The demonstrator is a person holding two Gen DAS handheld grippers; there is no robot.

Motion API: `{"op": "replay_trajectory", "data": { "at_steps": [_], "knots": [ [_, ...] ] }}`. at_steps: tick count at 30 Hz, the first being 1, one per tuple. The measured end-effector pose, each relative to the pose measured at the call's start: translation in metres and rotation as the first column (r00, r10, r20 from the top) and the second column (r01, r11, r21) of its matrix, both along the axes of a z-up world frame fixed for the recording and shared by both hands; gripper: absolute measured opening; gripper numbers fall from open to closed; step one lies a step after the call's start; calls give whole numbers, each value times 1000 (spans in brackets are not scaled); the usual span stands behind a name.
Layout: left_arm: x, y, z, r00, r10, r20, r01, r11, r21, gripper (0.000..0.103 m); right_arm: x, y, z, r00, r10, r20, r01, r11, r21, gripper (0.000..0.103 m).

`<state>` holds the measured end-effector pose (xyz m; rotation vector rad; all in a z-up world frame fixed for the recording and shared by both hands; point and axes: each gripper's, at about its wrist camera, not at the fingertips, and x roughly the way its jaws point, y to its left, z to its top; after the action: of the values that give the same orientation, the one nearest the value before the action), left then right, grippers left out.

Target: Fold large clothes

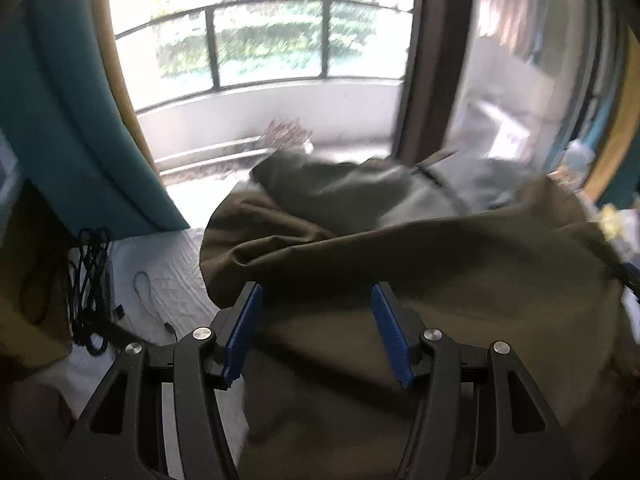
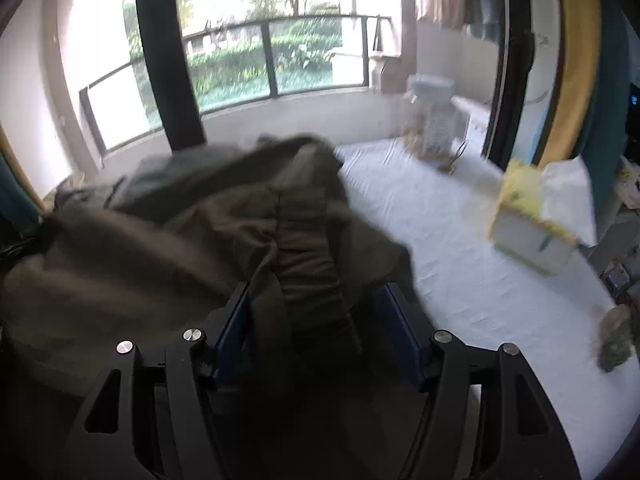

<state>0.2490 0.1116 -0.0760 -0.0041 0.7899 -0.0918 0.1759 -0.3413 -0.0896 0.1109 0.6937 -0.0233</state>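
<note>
A large olive-green garment of matte woven cloth lies heaped and creased over a white sheet with a fine quilted texture. In the left wrist view it fills the centre and right of the frame, its far folds blurred. The left gripper sits at lower centre with its blue ribbed pads spread wide – the cloth lies below and between them, but neither pad presses on it. At left, a tangle of black cable lies on the sheet beside a teal curtain.

The right wrist view shows what the other does not – a gathered, elastic-looking band of the garment running down between the fingers of the right gripper. The jaws stand apart and the bunched cloth sits loosely between them, not clamped. At right, on the bare sheet, a yellow-and-white tissue box stands well apart from the garment.
</note>
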Motion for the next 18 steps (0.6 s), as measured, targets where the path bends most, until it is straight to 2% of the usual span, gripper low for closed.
{"op": "replay_trajectory", "data": {
  "at_steps": [3, 5, 8, 11, 13, 16, 18],
  "knots": [
    [-29, -17, 13, 997, -76, 29, 77, 997, -27, 60, -18, -5, 23, 993, -38, 114, 39, 999, -5, 65],
    [-43, -29, 12, 993, -118, 25, 119, 991, -54, 60, -22, -3, 36, 986, -16, 169, 15, 1000, 7, 65],
    [-45, -43, -5, 986, -168, -5, 167, 984, -60, 60, -13, 9, 35, 983, 68, 171, -75, 996, 38, 64],
    [-36, -44, -25, 987, -154, -39, 152, 987, -48, 60, 11, 30, 19, 980, 172, 103, -179, 982, 66, 64],
    [-24, -39, -38, 990, -127, -64, 125, 991, -44, 60, 31, 38, 2, 988, 150, 33, -151, 988, 43, 64],
    [-14, -32, -57, 990, -91, -112, 85, 995, -60, 64, 64, 38, -35, 989, 87, -120, -87, 996, 3, 64],
    [-8, -25, -71, 987, -79, -140, 69, 995, -74, 65, 70, 29, -50, 985, 78, -156, -69, 996, 64, 64]
  ]
}}
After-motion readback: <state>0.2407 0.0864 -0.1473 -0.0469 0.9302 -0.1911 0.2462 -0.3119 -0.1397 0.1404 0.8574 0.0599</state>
